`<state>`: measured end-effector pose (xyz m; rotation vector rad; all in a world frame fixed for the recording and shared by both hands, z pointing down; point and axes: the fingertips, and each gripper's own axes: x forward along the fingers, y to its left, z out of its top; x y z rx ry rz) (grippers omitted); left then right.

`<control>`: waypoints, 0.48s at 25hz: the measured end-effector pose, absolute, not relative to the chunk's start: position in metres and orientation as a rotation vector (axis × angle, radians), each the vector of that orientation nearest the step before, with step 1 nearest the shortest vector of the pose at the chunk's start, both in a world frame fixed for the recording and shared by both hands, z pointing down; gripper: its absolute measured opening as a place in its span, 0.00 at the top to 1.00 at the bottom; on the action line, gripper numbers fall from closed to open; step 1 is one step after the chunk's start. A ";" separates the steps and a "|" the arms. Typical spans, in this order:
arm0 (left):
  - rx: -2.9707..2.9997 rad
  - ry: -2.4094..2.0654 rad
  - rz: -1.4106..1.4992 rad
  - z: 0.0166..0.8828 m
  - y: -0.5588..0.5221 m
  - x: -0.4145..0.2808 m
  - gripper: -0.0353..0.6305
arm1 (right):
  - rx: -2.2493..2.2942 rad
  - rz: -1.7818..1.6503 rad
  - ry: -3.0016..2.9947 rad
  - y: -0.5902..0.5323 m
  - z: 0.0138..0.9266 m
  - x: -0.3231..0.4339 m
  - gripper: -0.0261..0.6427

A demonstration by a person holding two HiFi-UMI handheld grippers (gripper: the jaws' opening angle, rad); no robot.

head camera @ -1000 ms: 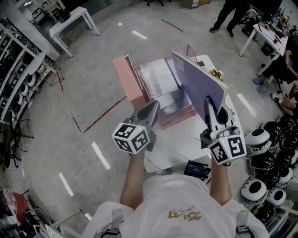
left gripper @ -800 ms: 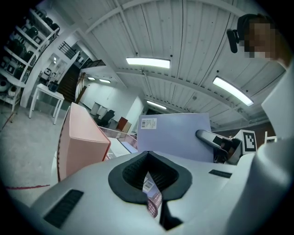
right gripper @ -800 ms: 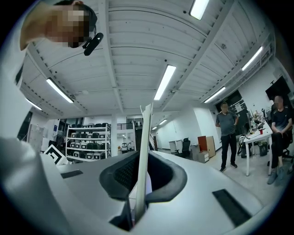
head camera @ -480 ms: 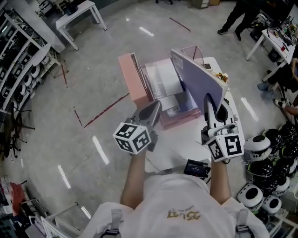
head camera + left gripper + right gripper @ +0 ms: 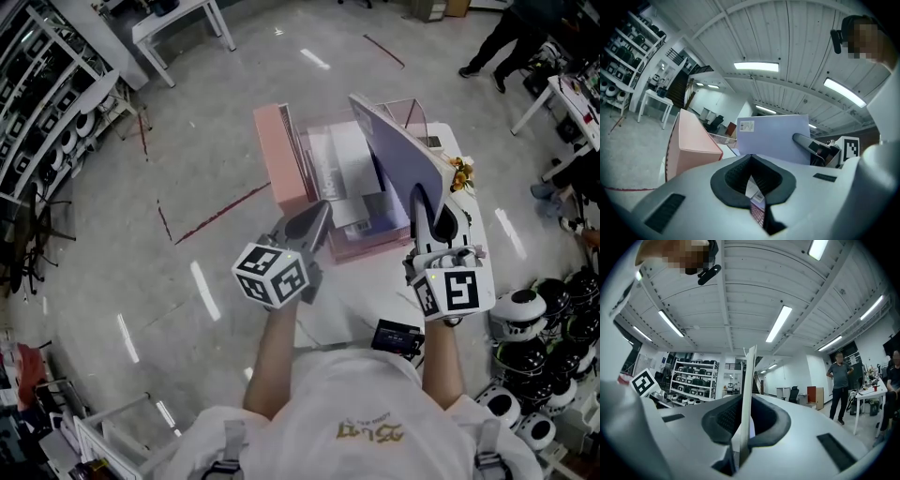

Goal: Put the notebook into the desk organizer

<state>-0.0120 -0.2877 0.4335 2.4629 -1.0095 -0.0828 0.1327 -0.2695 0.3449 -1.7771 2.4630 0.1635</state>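
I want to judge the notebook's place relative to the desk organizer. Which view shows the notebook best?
Head view: the notebook stands tilted by the desk organizer, its near edge in the right gripper. Left gripper view shows only its cover; right gripper view only its thin edge between the jaws.

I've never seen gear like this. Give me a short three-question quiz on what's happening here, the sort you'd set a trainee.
1. Which does the right gripper grip? A: a pen. B: the purple notebook. C: nothing.
2. True or false: the left gripper holds the notebook.
3. Fill in: the desk organizer is coloured ____.
Key: 1 B; 2 false; 3 pink.
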 end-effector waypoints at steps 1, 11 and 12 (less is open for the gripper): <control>2.461 -1.014 -0.083 0.433 -0.289 -0.011 0.92 | -1.777 0.170 2.468 -0.272 0.345 0.132 0.90; 2.449 -1.047 -0.071 0.436 -0.299 -0.011 0.92 | -1.771 0.260 2.566 -0.293 0.363 0.117 0.90; 2.447 -1.051 -0.071 0.436 -0.300 -0.013 0.92 | -1.762 0.260 2.580 -0.296 0.366 0.113 0.90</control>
